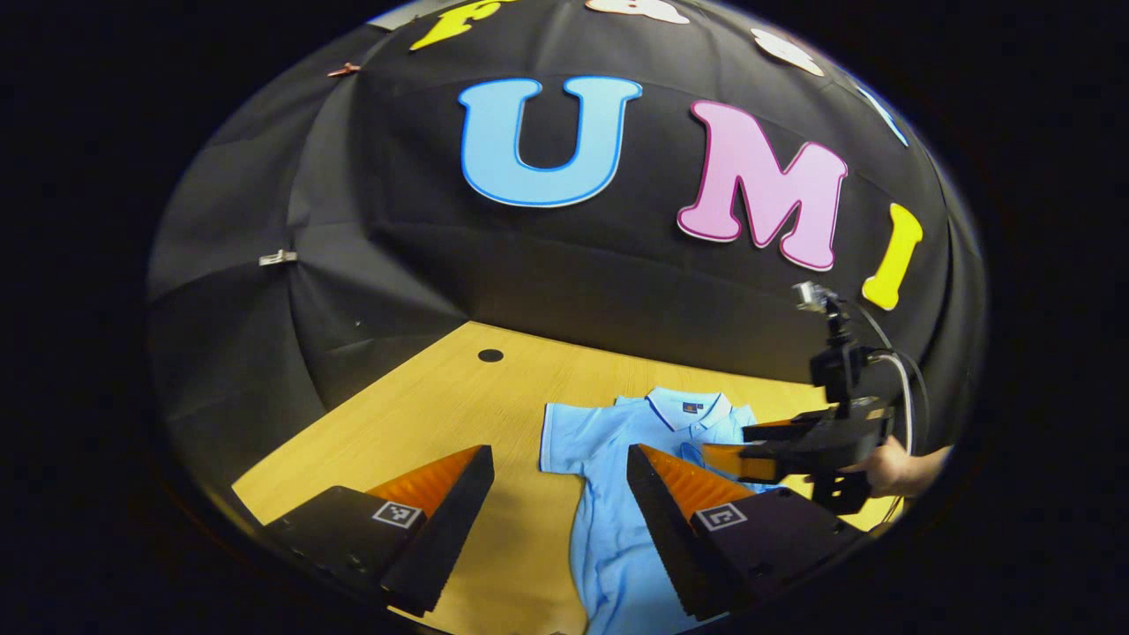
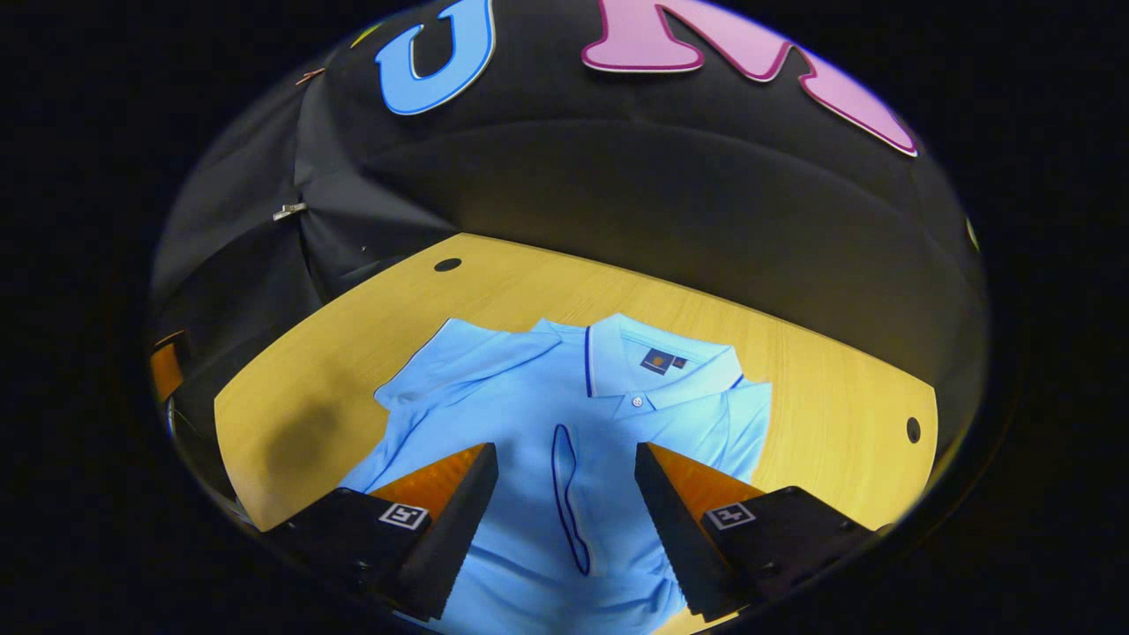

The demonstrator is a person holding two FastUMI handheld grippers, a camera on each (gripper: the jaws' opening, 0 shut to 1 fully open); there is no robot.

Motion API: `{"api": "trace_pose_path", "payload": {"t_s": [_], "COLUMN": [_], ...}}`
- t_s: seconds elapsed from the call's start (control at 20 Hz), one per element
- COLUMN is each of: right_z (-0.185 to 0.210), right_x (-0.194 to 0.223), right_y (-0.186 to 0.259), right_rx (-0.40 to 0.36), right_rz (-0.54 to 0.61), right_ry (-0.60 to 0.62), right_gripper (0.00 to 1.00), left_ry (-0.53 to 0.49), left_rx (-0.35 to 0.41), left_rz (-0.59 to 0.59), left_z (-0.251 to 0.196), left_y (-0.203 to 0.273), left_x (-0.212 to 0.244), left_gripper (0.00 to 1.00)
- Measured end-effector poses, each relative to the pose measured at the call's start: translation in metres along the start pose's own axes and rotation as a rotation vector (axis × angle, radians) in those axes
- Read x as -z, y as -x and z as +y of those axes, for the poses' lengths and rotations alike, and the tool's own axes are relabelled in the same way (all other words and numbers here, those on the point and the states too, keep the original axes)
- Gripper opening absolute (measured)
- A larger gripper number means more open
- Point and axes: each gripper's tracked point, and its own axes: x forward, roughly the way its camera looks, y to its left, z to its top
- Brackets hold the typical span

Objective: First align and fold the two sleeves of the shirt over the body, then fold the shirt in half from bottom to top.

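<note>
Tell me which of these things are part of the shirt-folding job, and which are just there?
Part of the job:
- light blue polo shirt, lying flat, one sleeve already folded over the body
- left gripper, open
- right gripper, open above the shirt

Just there:
- wooden table
- metal clips on the wall cloth

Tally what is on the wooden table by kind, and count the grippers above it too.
Shirts: 1, the light blue polo shirt
Grippers: 2, left gripper and right gripper, both with fingers apart
Round holes in the table: 2, one far left, one right
Total: 5
</note>
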Motion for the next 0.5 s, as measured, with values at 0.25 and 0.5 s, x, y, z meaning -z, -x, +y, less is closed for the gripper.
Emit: {"api": "trace_pose_path", "payload": {"t_s": [0.25, 0.5], "right_z": [-0.051, -0.102], "right_x": [-0.002, 0.009], "right_y": [0.057, 0.107], "right_rx": [0.085, 0.166], "right_rz": [-0.058, -0.106], "right_ry": [-0.059, -0.14], "right_gripper": [0.98, 0.98], "left_ry": [-0.043, -0.139], "left_rx": [0.075, 0.091], "left_rz": [0.017, 0.093], "left_z": [-0.002, 0.0], "left_y": [-0.078, -0.168], "left_x": [-0.01, 0.017], "left_gripper": [0.96, 0.97]}}
